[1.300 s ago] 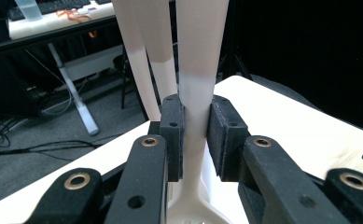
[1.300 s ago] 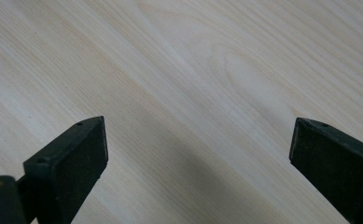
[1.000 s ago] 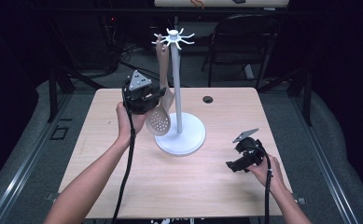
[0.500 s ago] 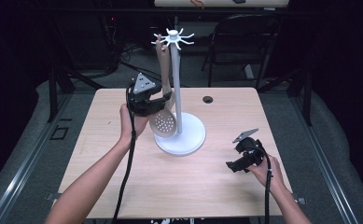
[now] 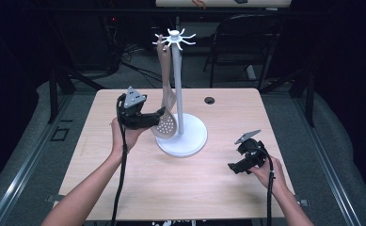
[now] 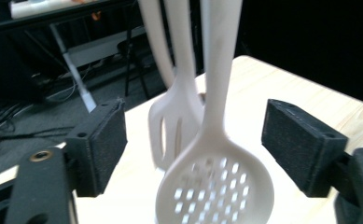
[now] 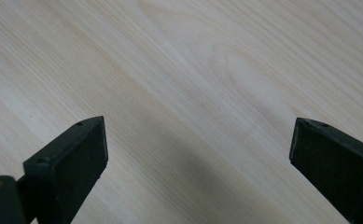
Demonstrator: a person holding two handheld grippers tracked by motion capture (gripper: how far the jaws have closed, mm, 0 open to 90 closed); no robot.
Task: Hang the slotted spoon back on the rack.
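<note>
Hanging from a hook of the white spoked utensil stand (image 5: pixel 179 94), just left of centre in the high view, the beige plastic slotted spoon (image 5: pixel 165 123) is the thing in hand, its perforated bowl low against the stand's round base. A beige slotted turner (image 6: pixel 172 126) hangs close behind it in the left gripper view. My left gripper (image 5: pixel 161 113) has just been opening its fingers (image 6: pixel 102 144); they now stand wide on either side of the spoon, which sits between them with clear gaps and no pad pressing on it. My right gripper (image 5: pixel 232 168) rests at the lower right over the pale wooden worktop (image 5: pixel 124 179), its fingers (image 7: pixel 72 158) spread with nothing between them.

I judge the spoon light, stiff and fairly slick, free to swing on its hook at a nudge. The rounded bowl would twist under the pads. The flat neck just above the bowl, or the lower handle, looks the better hold, with a lift up to clear the hook.
</note>
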